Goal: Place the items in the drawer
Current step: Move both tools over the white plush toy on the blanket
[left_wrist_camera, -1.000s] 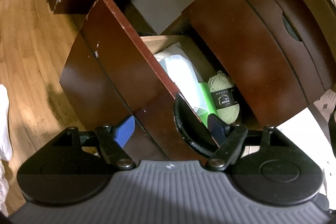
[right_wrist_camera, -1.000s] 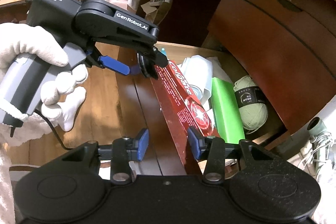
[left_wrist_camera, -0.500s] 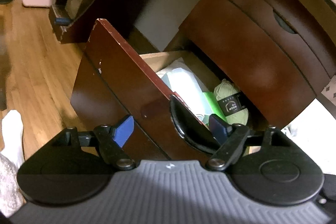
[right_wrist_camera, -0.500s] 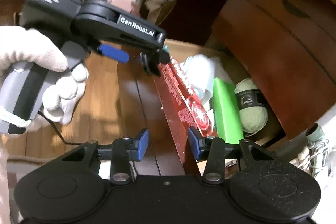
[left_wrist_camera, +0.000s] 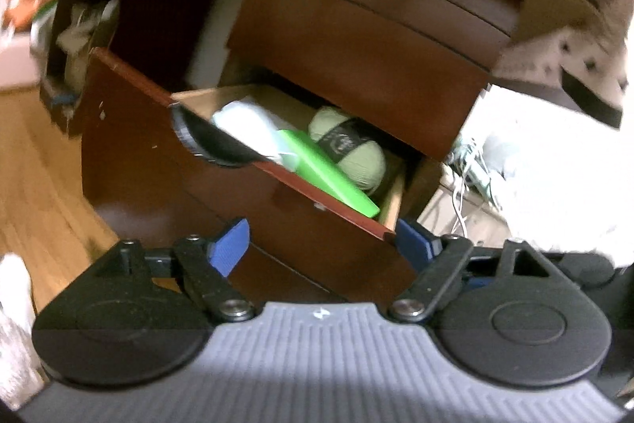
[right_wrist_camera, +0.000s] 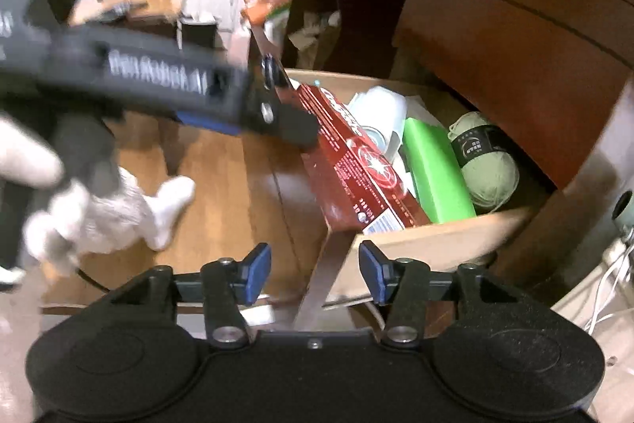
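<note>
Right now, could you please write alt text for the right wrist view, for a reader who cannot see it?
An open wooden drawer holds a red toothpaste box, a green box, a ball of pale green yarn and white items. The left gripper, blurred, reaches over the drawer front; the right gripper is open and empty in the foreground.

- Warm wooden floor [right_wrist_camera: 222, 177] at the left of the frame.
- Dark reddish-brown wooden desk [left_wrist_camera: 356, 66] fills the upper right.
- White cables [left_wrist_camera: 471, 169] at the right edge.
</note>
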A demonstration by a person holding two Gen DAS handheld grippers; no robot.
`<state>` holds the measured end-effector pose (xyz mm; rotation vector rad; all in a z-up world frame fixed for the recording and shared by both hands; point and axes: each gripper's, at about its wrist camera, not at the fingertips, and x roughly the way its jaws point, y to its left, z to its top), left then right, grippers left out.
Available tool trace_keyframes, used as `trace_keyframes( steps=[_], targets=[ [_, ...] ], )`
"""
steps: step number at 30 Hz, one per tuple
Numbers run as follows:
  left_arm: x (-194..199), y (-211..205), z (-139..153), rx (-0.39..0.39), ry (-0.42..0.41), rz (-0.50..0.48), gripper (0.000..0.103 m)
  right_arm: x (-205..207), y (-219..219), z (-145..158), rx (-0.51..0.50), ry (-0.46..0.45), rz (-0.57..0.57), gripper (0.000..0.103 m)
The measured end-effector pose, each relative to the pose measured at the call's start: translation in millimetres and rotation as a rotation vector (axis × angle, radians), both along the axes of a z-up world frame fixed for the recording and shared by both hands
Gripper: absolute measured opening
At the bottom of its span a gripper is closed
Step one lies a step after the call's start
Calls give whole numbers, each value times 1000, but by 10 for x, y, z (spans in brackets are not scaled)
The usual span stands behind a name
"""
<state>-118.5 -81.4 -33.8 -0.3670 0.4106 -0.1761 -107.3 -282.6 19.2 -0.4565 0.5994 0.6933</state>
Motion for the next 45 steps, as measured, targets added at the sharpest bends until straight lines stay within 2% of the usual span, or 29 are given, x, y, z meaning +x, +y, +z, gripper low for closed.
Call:
trace_keyframes(
  steps=[5,8,12,14,20,25,26,28,30,33,37,38,40,42,45],
  targets=[
    [-209,-328,4,108,-62,-42,88,-86,-388,-69,16,31,-70,67],
    [-355,-491,-26,138,-79,-93,88,3,-690,-238,36,109,-150,67],
    [-522,-704,-62,144,-68,-190,90,176,-1161,-524,117,247,-284,67],
    [-521,-829,-159,154,-30,-228,90,240,-1364,-691,148,314,-349,69],
    [-367,-1274,-747,198,72,-382,90,362,-1794,-1432,112,508,-522,69],
    [-86,-1637,-1409,292,250,-469,90,406,-2051,-2115,228,678,-664,69],
    [-9,-1719,-1538,316,281,-493,90,450,-2096,-2264,223,737,-711,69],
    [173,-1890,-1836,338,344,-605,90,535,-2119,-2492,174,814,-777,70],
    [290,-2019,-2090,345,374,-650,90,562,-2125,-2596,128,807,-773,70],
    [380,-2137,-2368,262,368,-687,88,560,-2117,-2709,101,834,-759,70],
    [454,-2317,-2613,335,371,-715,84,593,-2148,-2854,113,895,-780,70],
    [471,-2337,-2653,331,375,-725,79,612,-2126,-2909,103,906,-780,70],
    [570,-2416,-2748,295,420,-764,77,665,-2078,-3021,75,920,-782,70],
    [611,-2496,-2834,302,415,-774,77,721,-2040,-3130,45,925,-794,70],
    [623,-2559,-2964,359,381,-788,77,772,-1993,-3230,0,919,-809,75]
  ],
)
